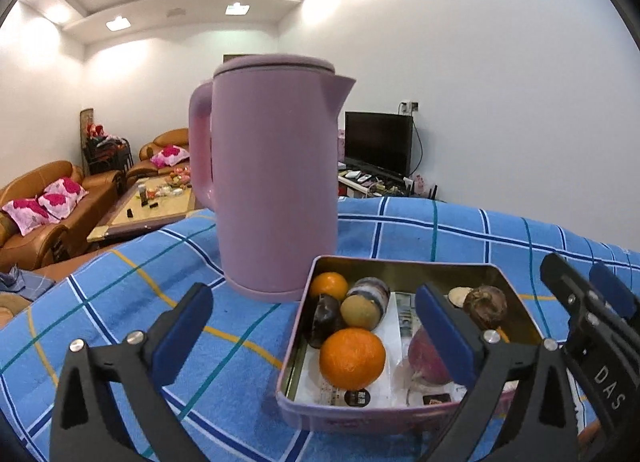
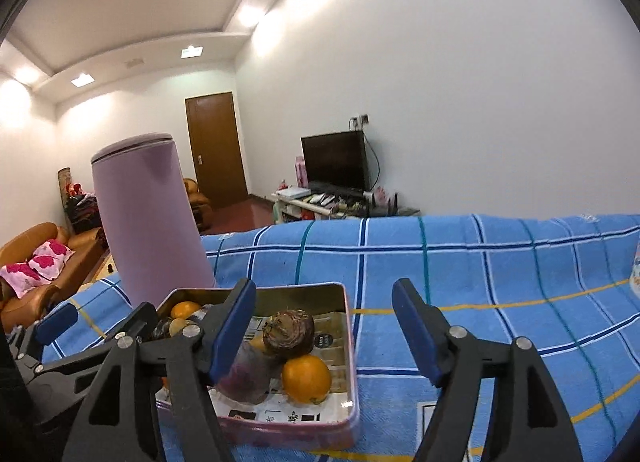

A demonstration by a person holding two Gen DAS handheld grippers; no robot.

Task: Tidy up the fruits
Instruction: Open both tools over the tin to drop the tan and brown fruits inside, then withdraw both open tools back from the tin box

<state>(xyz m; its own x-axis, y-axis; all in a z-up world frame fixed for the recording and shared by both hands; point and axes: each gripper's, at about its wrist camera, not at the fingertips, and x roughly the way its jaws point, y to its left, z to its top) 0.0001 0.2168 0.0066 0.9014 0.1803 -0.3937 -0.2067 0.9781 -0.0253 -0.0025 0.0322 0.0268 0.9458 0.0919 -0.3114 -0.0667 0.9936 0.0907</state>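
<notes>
My left gripper [image 1: 312, 326] stands with its jaws spread wide and nothing between the pads; its right finger hangs over the near part of the tin [image 1: 292, 346], its left finger over the blue checked cloth [image 1: 120, 294]. My right gripper [image 2: 324, 330] is also spread, pinching nothing, with its left finger over the tin and its right finger over bare cloth beside it.

The fruits lie inside the tin, which sits on the cloth. Nearest me is a big orange [image 1: 352, 358], and beside it a reddish-purple fruit [image 1: 426, 356] partly hidden by my finger. Behind them lie a dark plum-like fruit [image 1: 324, 318], a tan round fruit [image 1: 362, 312], a striped purple piece [image 1: 370, 290], a small orange [image 1: 329, 285] in the far corner, and a brown wrinkled fruit [image 1: 486, 306] on the right.

Just behind the tin stands a pink kettle [image 1: 272, 174], upright. Far beyond are sofas [image 1: 48, 218], a low table [image 1: 156, 206] and a television [image 1: 378, 142].
</notes>
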